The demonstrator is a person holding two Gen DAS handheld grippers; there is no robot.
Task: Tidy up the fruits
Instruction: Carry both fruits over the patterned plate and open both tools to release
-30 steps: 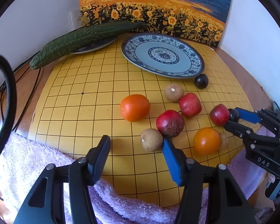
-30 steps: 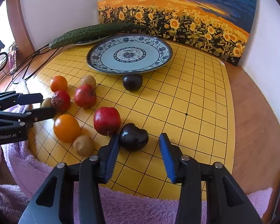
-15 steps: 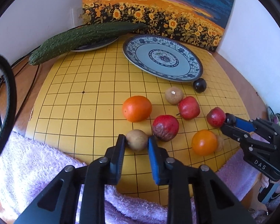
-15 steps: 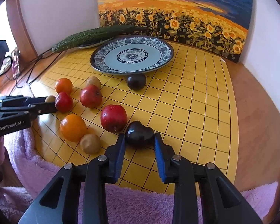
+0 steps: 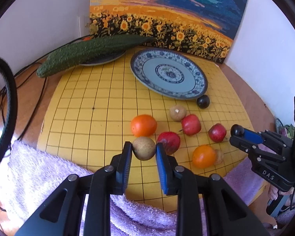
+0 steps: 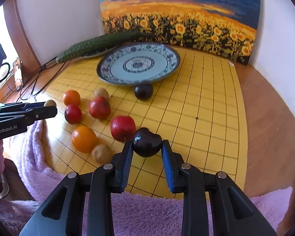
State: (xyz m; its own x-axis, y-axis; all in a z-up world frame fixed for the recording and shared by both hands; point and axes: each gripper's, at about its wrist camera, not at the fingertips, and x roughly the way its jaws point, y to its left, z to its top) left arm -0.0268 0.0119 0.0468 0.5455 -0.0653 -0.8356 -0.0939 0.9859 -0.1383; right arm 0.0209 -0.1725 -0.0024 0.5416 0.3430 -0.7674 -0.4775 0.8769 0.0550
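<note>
Left gripper (image 5: 144, 151): clamped on a brown fruit (image 5: 143, 148) — near the board's (image 5: 100, 102) front edge.
Right gripper (image 6: 147, 145): clamped on a dark plum (image 6: 146, 142) — just beside a red apple (image 6: 123, 128).

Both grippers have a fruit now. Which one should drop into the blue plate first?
Probably right. The right gripper holds the dark plum with open board straight ahead to the blue plate; the left gripper, gripping the brown fruit, has fruit between it and the plate.
</note>
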